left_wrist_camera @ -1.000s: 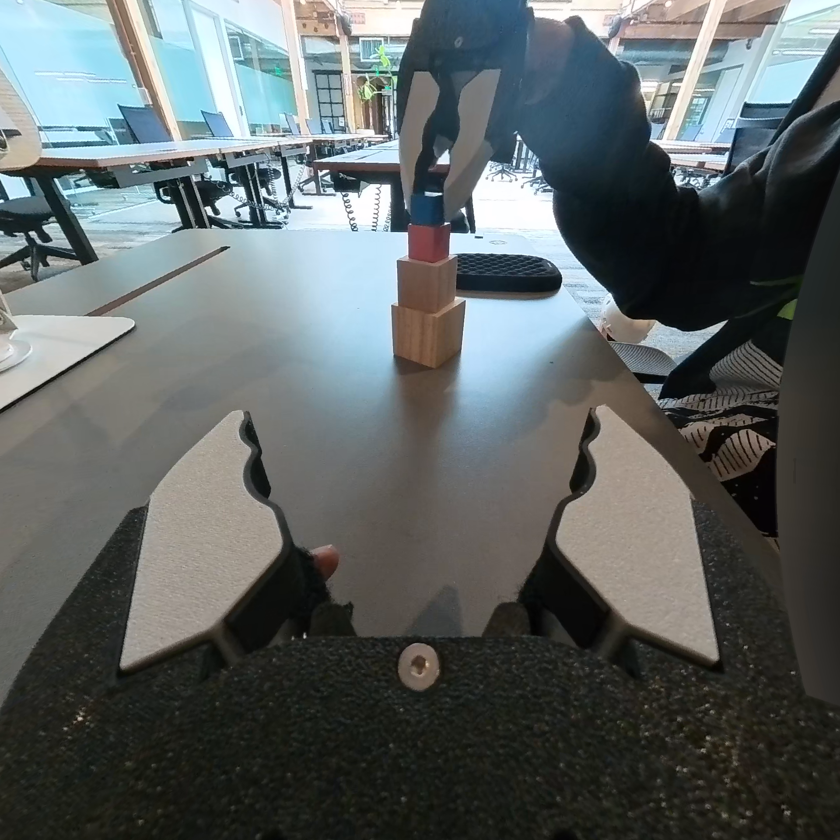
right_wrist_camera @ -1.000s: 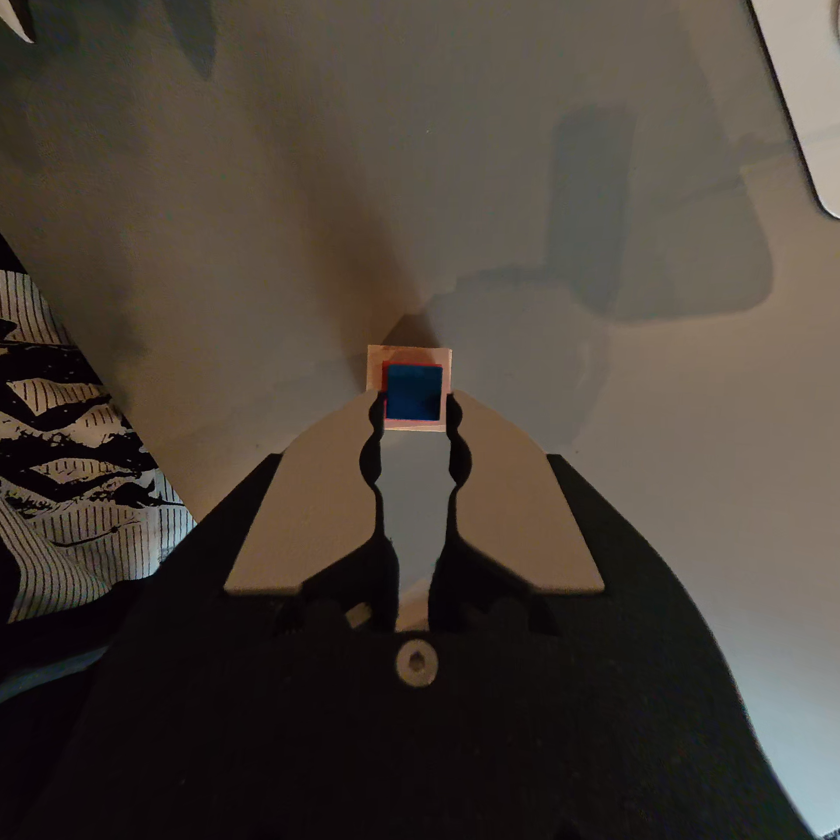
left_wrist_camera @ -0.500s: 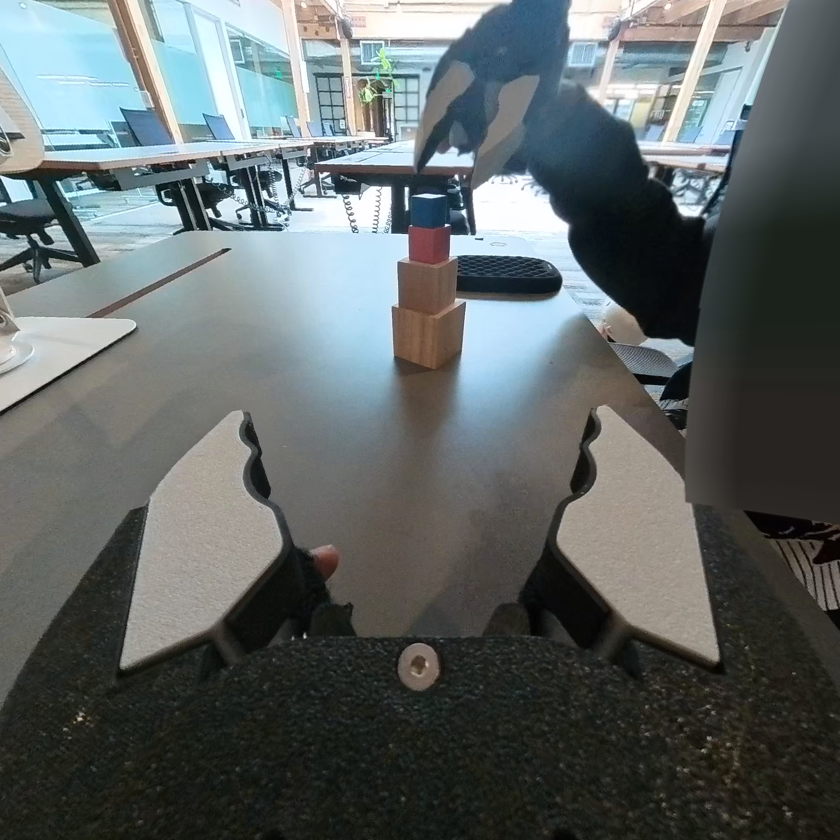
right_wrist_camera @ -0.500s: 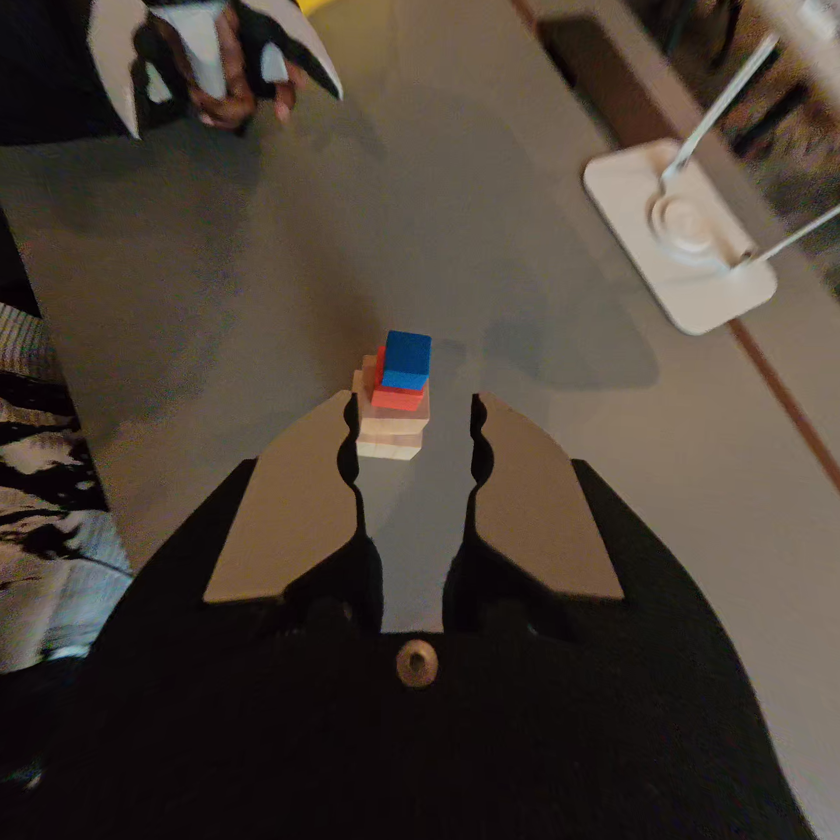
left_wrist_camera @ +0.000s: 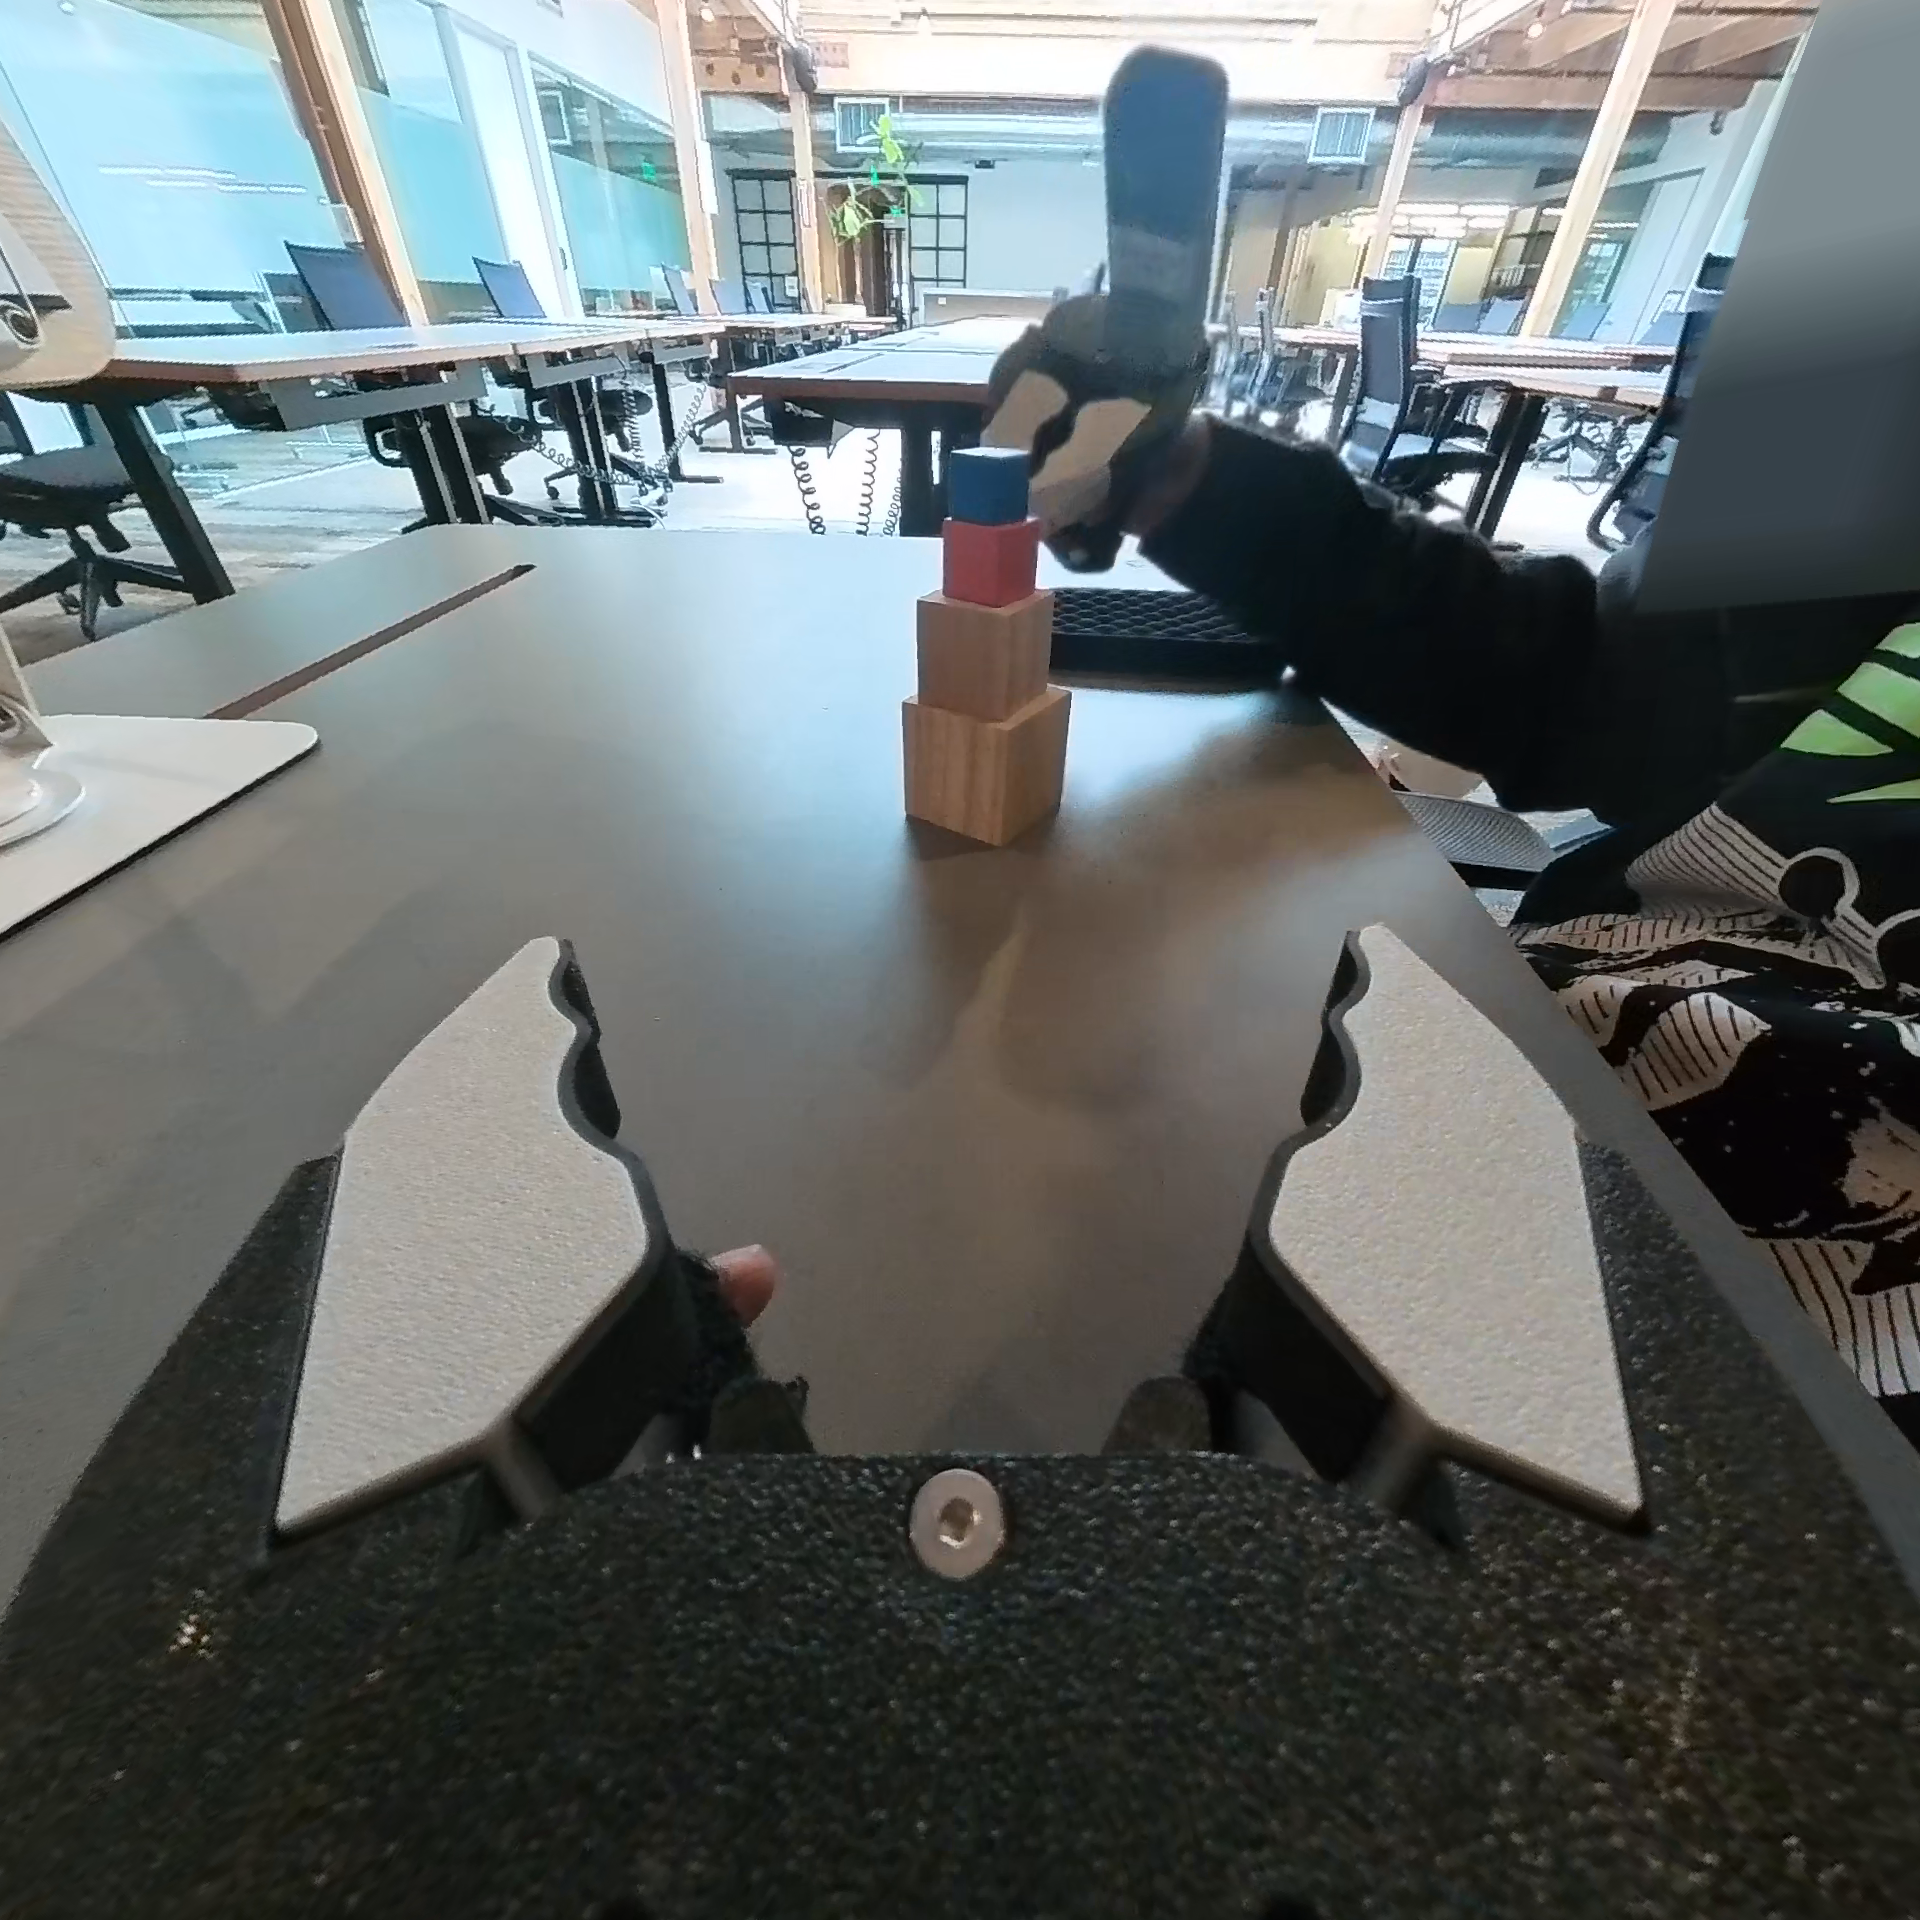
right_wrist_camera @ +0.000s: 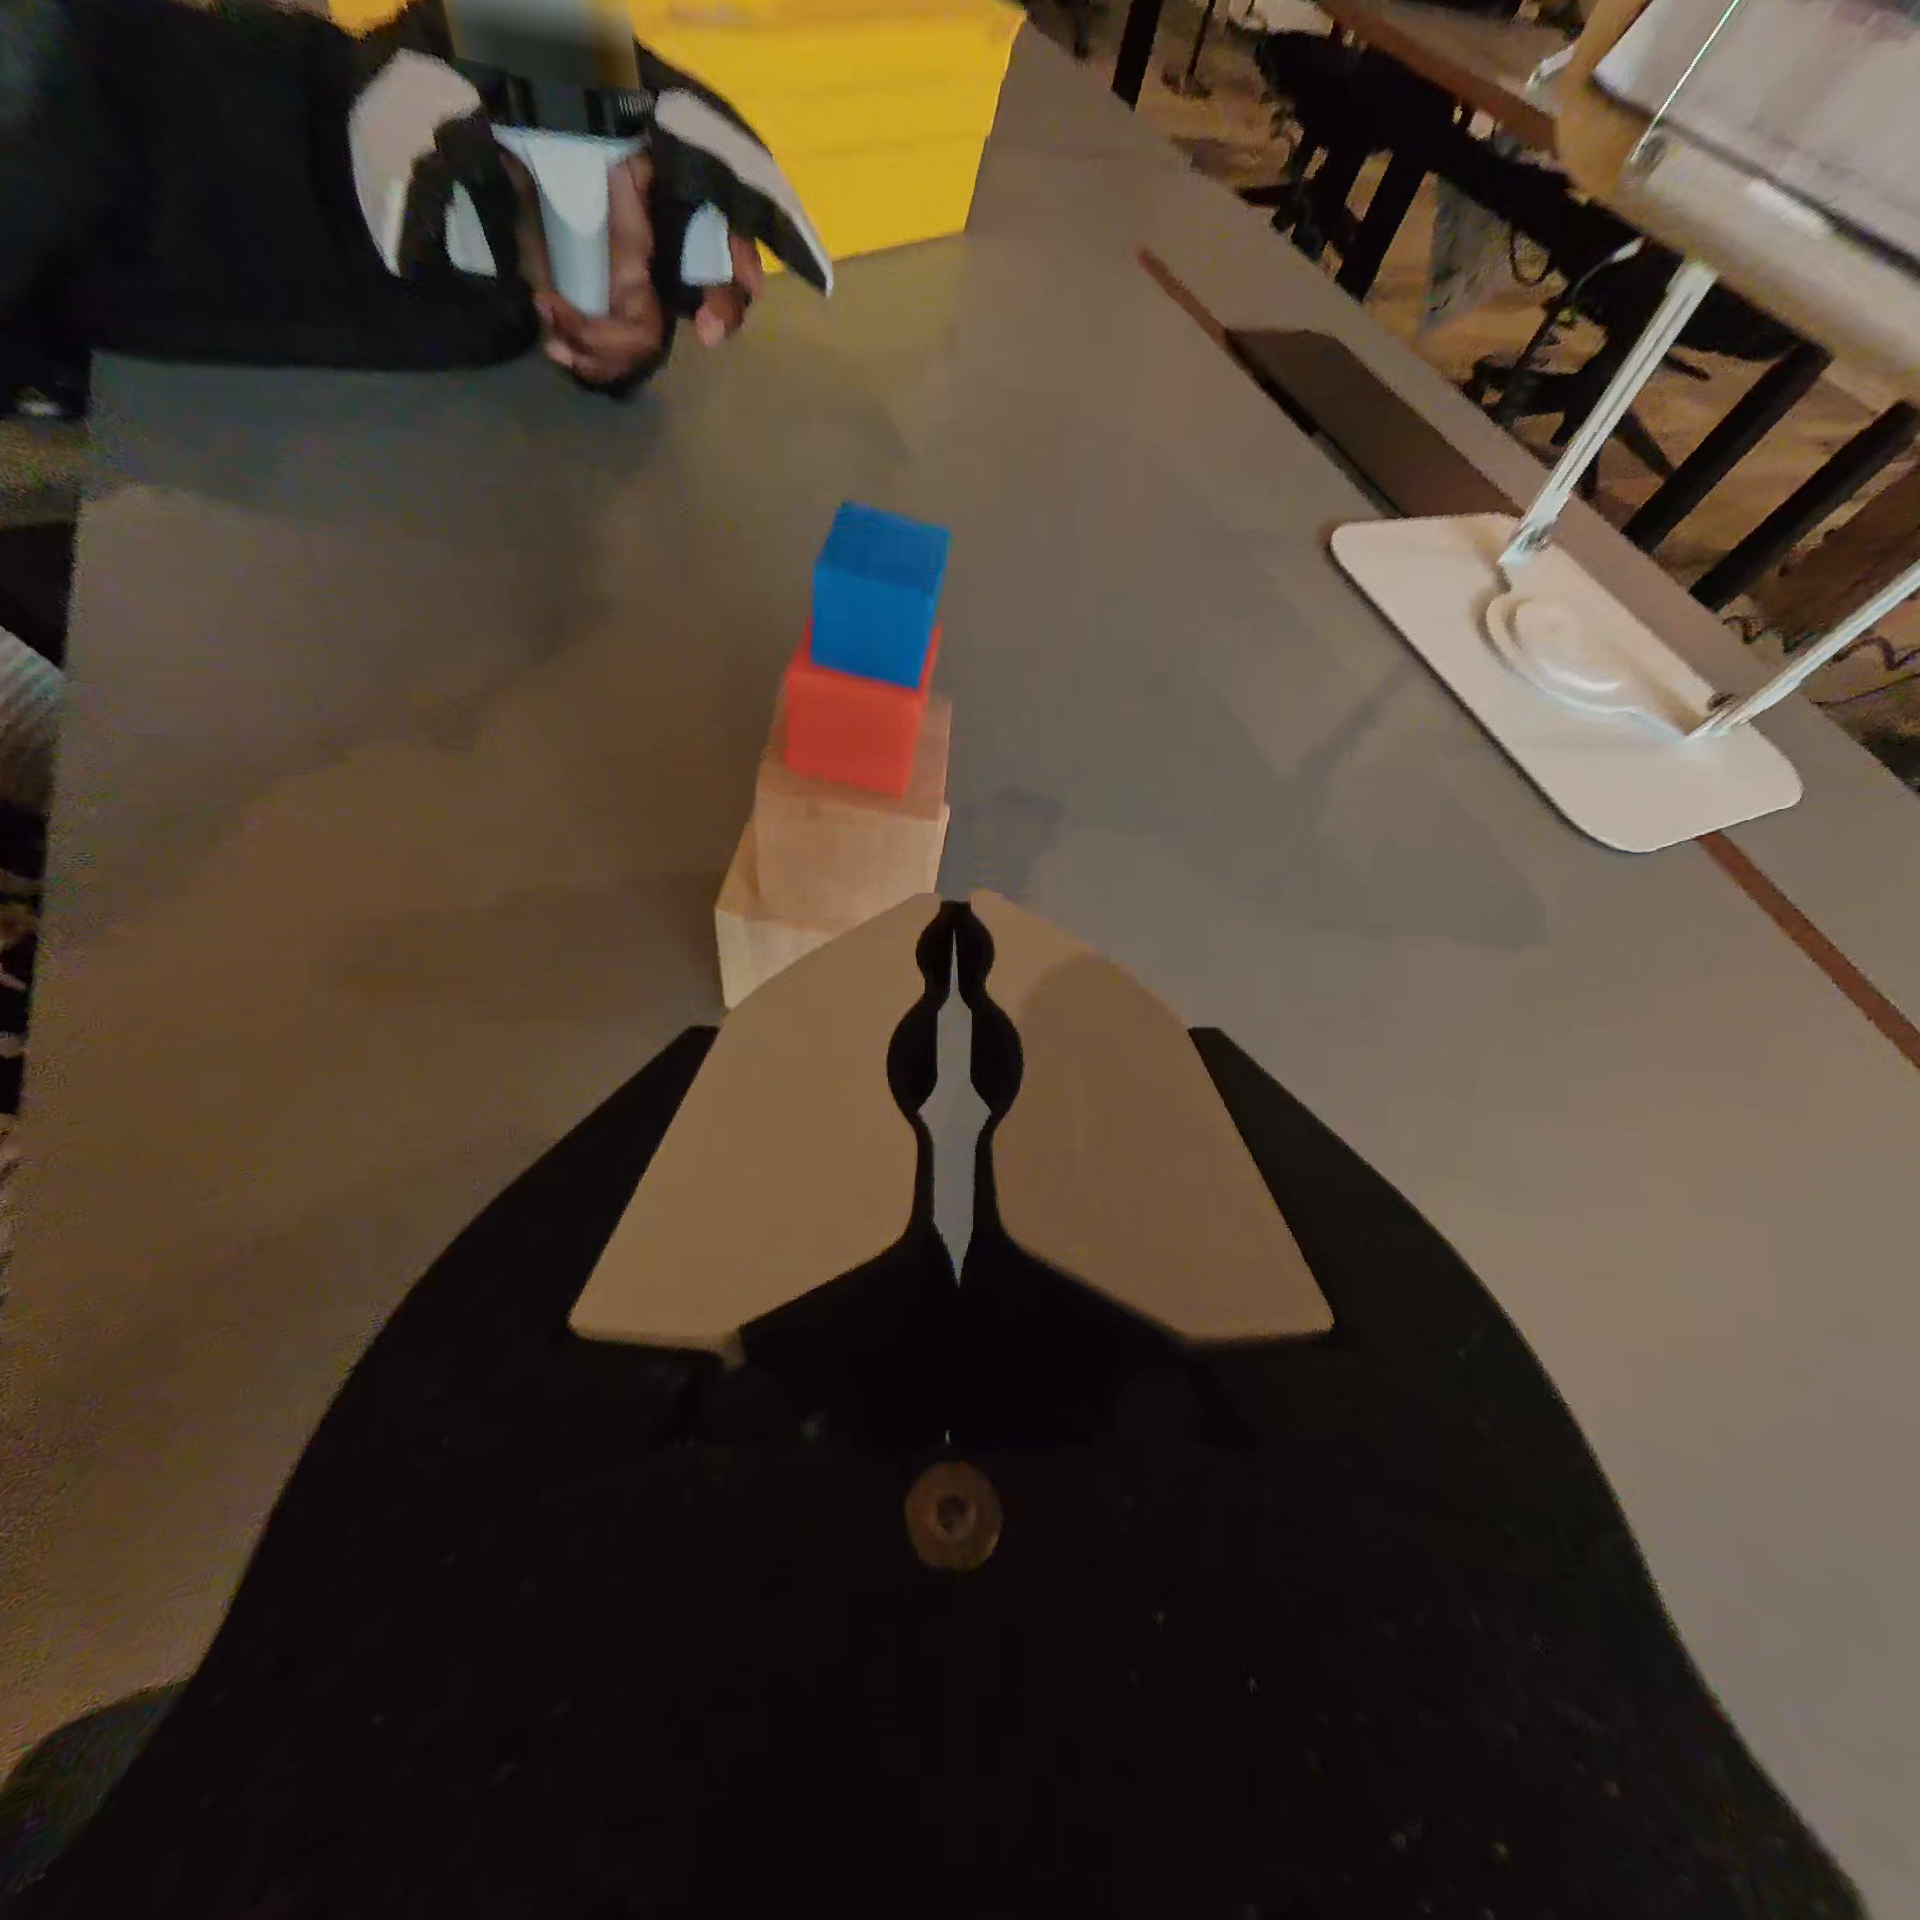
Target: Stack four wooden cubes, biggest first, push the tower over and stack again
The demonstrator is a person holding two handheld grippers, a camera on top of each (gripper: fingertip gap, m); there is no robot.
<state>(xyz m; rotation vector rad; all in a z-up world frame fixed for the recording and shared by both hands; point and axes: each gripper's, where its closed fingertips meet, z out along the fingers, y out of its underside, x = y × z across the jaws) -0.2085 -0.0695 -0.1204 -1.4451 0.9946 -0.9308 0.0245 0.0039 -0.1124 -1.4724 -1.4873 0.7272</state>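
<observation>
A tower of four cubes stands on the dark table (left_wrist_camera: 623, 831): a large wooden cube (left_wrist_camera: 985, 764) at the bottom, a medium wooden cube (left_wrist_camera: 982, 655), a red cube (left_wrist_camera: 989, 561) and a blue cube (left_wrist_camera: 987, 485) on top. My right gripper (left_wrist_camera: 1036, 468) is shut and empty, just right of the blue cube. In the right wrist view its tips (right_wrist_camera: 954, 909) sit before the wooden cubes (right_wrist_camera: 831, 842), below the red cube (right_wrist_camera: 857, 722) and blue cube (right_wrist_camera: 881, 592). My left gripper (left_wrist_camera: 956, 951) is open and empty, low over the table, well short of the tower.
A white lamp base (left_wrist_camera: 135, 790) sits at the left; it also shows in the right wrist view (right_wrist_camera: 1558, 675). A black mesh pad (left_wrist_camera: 1143, 629) lies behind the tower. A yellow bin (right_wrist_camera: 862, 125) stands beyond the left gripper (right_wrist_camera: 592, 239). The table edge (left_wrist_camera: 1455, 883) runs along the right.
My right gripper let go of the blue cube on top of the tower, lifted away, then came down beside the tower top and shut. The left gripper has not moved.
</observation>
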